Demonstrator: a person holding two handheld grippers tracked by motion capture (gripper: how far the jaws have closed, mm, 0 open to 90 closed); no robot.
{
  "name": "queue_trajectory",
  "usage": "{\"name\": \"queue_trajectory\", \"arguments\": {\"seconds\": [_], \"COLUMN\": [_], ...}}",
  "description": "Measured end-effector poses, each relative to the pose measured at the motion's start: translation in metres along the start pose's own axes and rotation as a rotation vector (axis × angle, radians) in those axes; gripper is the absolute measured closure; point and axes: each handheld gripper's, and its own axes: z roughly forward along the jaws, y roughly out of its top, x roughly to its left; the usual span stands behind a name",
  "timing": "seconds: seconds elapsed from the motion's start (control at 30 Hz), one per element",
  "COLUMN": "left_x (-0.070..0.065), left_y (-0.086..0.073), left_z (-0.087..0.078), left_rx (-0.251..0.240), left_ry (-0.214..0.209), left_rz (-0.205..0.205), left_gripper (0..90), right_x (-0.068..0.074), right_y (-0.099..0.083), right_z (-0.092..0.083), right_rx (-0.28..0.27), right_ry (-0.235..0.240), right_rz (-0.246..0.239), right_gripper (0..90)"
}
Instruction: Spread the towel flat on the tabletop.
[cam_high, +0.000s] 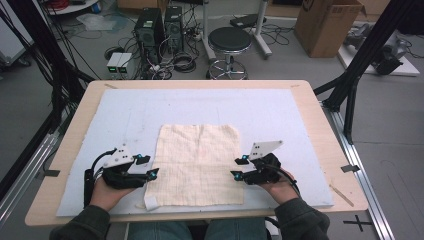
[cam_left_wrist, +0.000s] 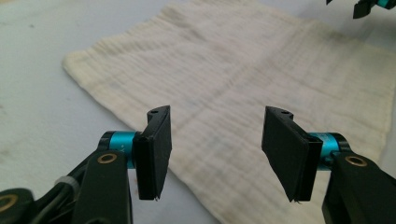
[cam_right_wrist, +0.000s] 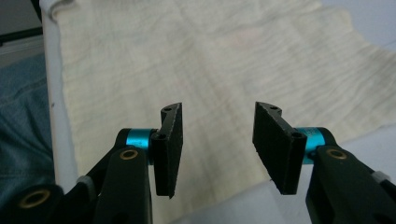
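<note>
two grippers flank a cream cloth lying flat near the front edge of the tabletop.

the cloth (cam_high: 199, 164) is spread on the pale blue mat (cam_high: 280, 115), closer to the front edge than the back and about midway between the side edges; its front left corner seems to be turned over, though that is small in the high view. the left gripper (cam_high: 148, 166) sits at the cloth's left edge, the right gripper (cam_high: 239, 167) at its right edge. both pairs of fingers (cam_left_wrist: 154, 151) (cam_right_wrist: 170, 149) stand apart above the fabric, holding nothing.
</note>
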Motion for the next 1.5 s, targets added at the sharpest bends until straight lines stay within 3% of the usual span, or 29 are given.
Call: {"name": "queue_trajectory", "arguments": {"seconds": [0.13, 0.3, 0.4, 0.47, 0.53, 0.67, 0.83, 0.93, 1.17, 1.5], "left_x": [-0.004, -0.005, -0.005, -0.004, -0.003, -0.004, -0.005, -0.007, -0.008, -0.011], "left_y": [-0.011, -0.015, -0.018, -0.021, -0.022, -0.023, -0.022, -0.021, -0.02, -0.016], "left_z": [0.005, 0.007, 0.009, 0.012, 0.014, 0.014, 0.014, 0.015, 0.016, 0.017], "left_rx": [0.041, 0.056, 0.093, 0.125, 0.158, 0.151, 0.168, 0.172, 0.164, 0.15], "left_ry": [-0.018, -0.014, -0.031, -0.067, -0.066, -0.053, -0.007, -0.002, -0.003, -0.023], "left_rz": [0.004, 0.014, 0.017, 0.013, 0.009, 0.018, 0.054, 0.08, 0.059, 0.057], "left_gripper": [42.4, 38.8, 41.4, 45.1, 46.0, 48.7, 60.7, 64.3, 79.9, 82.7], "right_x": [0.003, 0.006, 0.007, 0.007, 0.006, 0.007, 0.004, 0.002, -0.005, -0.008], "right_y": [-0.014, -0.019, -0.019, -0.02, -0.021, -0.021, -0.021, -0.023, -0.022, -0.023], "right_z": [0.003, 0.009, 0.013, 0.015, 0.016, 0.016, 0.017, 0.017, 0.017, 0.012], "right_rx": [0.032, 0.063, 0.085, 0.104, 0.12, 0.123, 0.121, 0.112, 0.116, 0.124], "right_ry": [0.013, 0.031, 0.048, 0.049, 0.051, 0.04, 0.042, 0.048, 0.081, 0.07], "right_rz": [0.01, -0.011, -0.008, -0.01, -0.015, -0.002, 0.005, 0.012, 0.011, -0.001], "right_gripper": [52.8, 55.9, 60.7, 62.5, 63.6, 66.5, 71.9, 76.4, 87.8, 88.6]}}
